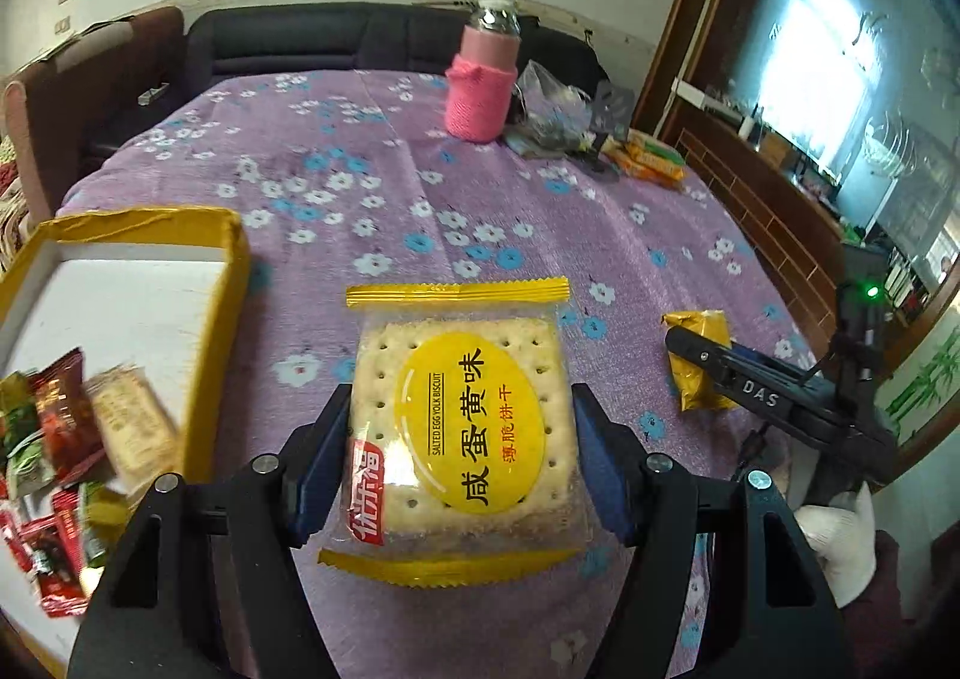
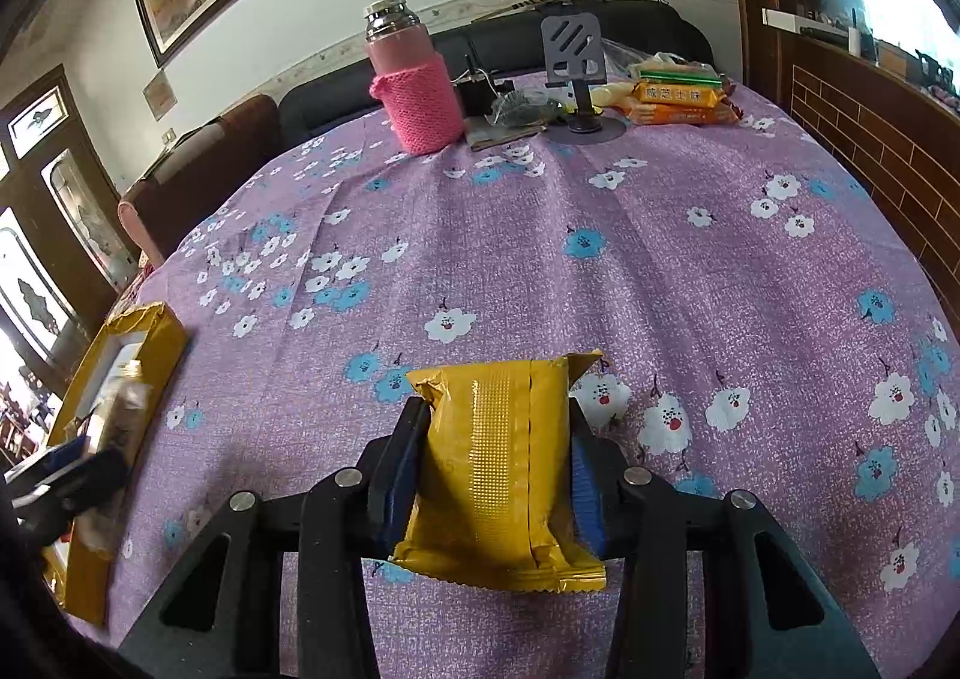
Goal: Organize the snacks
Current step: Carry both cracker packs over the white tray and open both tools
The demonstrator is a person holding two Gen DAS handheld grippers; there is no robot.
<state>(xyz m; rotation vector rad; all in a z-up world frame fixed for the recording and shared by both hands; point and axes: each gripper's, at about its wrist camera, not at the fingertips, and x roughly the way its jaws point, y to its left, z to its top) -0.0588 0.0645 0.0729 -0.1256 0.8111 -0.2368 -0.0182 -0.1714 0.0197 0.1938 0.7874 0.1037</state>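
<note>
1. The left gripper (image 1: 462,439) pinches a salted egg yolk biscuit packet (image 1: 465,427) by its two side edges, held above the purple flowered table (image 1: 480,187), just right of the yellow box (image 1: 231,283) that already holds other snacks.
2. That packet looks light, but the crackers inside are thin and brittle, so I'd judge a gentle squeeze on the sides, never across the face.
3. The right gripper (image 2: 498,469) has its fingers (image 2: 399,469) clamped on a gold foil packet (image 2: 501,469), low over the table.
4. The foil looks slick and puffy; gripping mid-body seems safest.
</note>
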